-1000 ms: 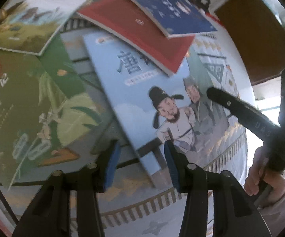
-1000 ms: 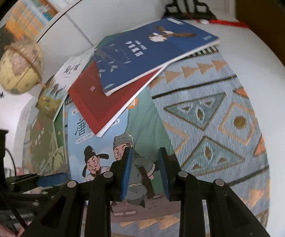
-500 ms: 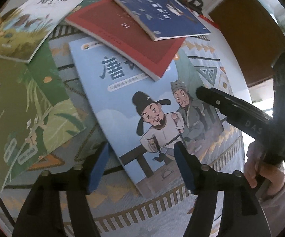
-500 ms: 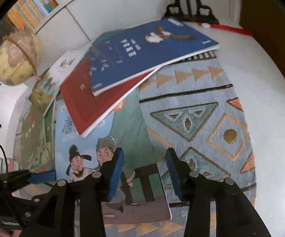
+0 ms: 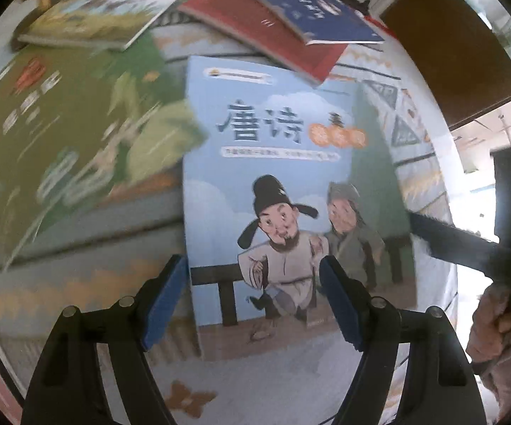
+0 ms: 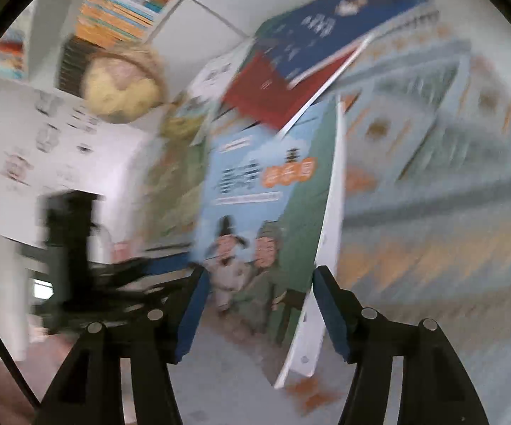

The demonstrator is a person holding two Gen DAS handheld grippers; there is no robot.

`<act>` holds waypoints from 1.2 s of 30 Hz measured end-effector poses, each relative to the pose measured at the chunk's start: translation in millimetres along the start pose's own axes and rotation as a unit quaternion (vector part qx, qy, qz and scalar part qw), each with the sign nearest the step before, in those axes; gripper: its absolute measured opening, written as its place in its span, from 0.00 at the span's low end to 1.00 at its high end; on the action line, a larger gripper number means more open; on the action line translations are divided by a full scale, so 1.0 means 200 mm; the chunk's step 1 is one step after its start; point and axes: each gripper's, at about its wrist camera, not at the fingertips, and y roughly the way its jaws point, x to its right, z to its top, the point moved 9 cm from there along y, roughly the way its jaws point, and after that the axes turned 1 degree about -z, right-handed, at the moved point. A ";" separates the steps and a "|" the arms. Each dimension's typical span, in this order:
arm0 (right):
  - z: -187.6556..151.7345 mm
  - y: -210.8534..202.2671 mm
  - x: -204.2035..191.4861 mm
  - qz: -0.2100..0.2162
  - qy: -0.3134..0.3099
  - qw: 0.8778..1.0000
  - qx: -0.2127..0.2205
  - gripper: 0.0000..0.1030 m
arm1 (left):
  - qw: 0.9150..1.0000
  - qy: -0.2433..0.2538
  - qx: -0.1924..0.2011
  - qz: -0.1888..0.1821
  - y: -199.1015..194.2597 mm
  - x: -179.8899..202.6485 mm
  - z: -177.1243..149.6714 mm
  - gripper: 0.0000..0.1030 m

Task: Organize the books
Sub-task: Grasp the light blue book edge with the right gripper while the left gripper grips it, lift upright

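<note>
Your left gripper (image 5: 253, 297) is spreading its jaws over the near end of the light-blue poetry book (image 5: 273, 163), pads clear of it. Your right gripper (image 6: 257, 304) is opening too, the book's near right edge between its pads, untouched. Beyond, a red book (image 5: 266, 28) rests on its far edge, a navy book (image 5: 312, 14) on top; a green book (image 5: 60, 134) lies left on the patterned cloth (image 5: 113, 248).

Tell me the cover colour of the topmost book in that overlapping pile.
Dark blue book with white lettering, clearest in the left wrist view.

Bright daylight, fisheye-warped edges; right wrist view heavily motion-blurred
</note>
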 end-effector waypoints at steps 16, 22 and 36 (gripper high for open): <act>-0.17 -0.02 -0.06 0.189 0.132 0.973 0.036 0.06 | 0.994 -0.068 -0.008 -0.091 -0.03 -0.04 -0.02 0.77; -0.21 -0.08 -0.06 0.268 0.186 0.944 0.047 0.09 | 0.974 -0.113 -0.030 -0.195 -0.01 0.02 -0.07 0.74; -0.27 -0.09 0.32 0.068 0.203 0.977 0.010 0.08 | 0.959 -0.141 0.014 -0.246 -0.08 0.16 -0.06 0.61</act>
